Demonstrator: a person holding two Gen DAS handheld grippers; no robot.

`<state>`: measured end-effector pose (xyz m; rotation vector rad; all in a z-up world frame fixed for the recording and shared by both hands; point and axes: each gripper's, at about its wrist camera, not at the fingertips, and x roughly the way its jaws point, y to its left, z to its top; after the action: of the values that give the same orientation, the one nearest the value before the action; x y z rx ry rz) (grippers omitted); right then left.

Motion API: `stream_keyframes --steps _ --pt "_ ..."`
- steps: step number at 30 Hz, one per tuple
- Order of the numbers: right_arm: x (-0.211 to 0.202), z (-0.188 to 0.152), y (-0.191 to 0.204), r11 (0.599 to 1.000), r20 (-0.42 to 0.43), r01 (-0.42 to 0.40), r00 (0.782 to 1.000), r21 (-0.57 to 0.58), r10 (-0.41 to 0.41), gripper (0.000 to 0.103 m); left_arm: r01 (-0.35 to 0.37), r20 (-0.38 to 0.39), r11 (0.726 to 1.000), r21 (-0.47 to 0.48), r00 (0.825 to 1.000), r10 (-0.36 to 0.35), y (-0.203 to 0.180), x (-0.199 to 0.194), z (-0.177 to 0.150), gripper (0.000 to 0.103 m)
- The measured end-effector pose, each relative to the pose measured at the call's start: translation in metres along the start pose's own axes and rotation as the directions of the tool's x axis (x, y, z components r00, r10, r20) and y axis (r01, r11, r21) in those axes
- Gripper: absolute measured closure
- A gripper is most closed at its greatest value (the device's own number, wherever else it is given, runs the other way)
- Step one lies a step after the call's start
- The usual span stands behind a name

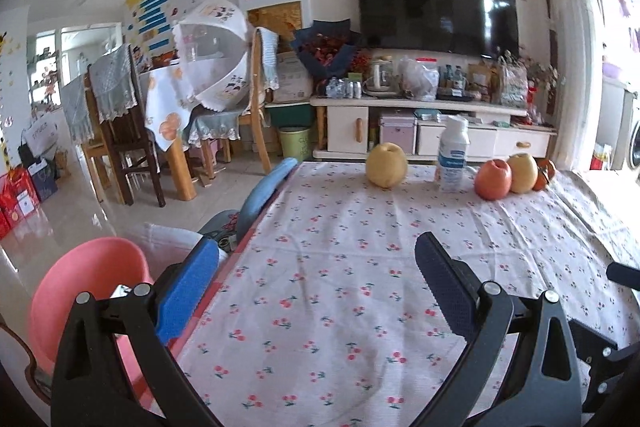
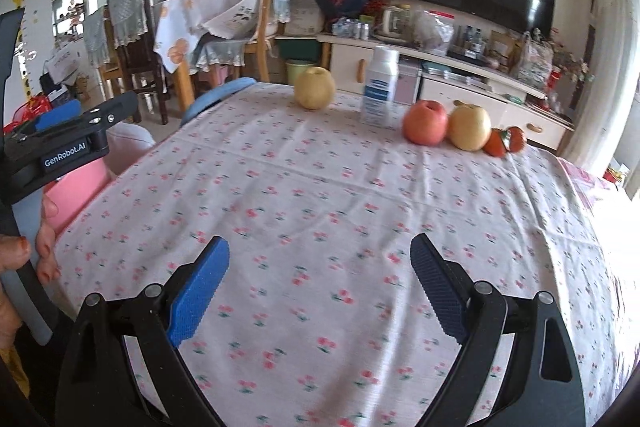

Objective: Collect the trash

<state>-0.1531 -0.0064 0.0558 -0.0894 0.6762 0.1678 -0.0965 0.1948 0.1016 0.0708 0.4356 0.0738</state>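
Observation:
A white plastic bottle (image 1: 452, 159) with a blue label stands upright at the far edge of the cherry-print tablecloth (image 1: 360, 287); the right wrist view has the bottle (image 2: 380, 87) too. My left gripper (image 1: 316, 263) hangs open over the table's near left edge with nothing between its fingers. My right gripper (image 2: 320, 259) is open above the cloth (image 2: 320, 195), also holding nothing. In the right wrist view the left gripper's body (image 2: 68, 143) shows at the far left, held by a hand (image 2: 44, 243).
Fruit lines the far edge: a yellow pear (image 1: 386, 165), a red apple (image 1: 493, 179), another pear (image 1: 522, 173) and small orange-red fruit (image 1: 544, 175). A pink bin (image 1: 84, 291) stands left of the table beside a blue chair back (image 1: 264, 195). Chairs and a TV cabinet lie beyond.

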Motion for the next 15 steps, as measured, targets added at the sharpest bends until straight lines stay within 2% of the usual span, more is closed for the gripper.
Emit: stream_keyframes --steps 9,15 --pt "-0.013 -0.015 -0.046 0.997 0.039 0.071 0.997 0.036 -0.072 0.012 0.049 0.013 0.997 0.059 0.999 -0.05 -0.051 -0.009 -0.005 0.004" --pt "-0.023 -0.021 -0.072 0.992 0.07 0.104 0.992 0.073 -0.109 0.009 0.086 0.042 0.996 0.034 0.995 -0.088 -0.078 -0.019 -0.003 0.004"
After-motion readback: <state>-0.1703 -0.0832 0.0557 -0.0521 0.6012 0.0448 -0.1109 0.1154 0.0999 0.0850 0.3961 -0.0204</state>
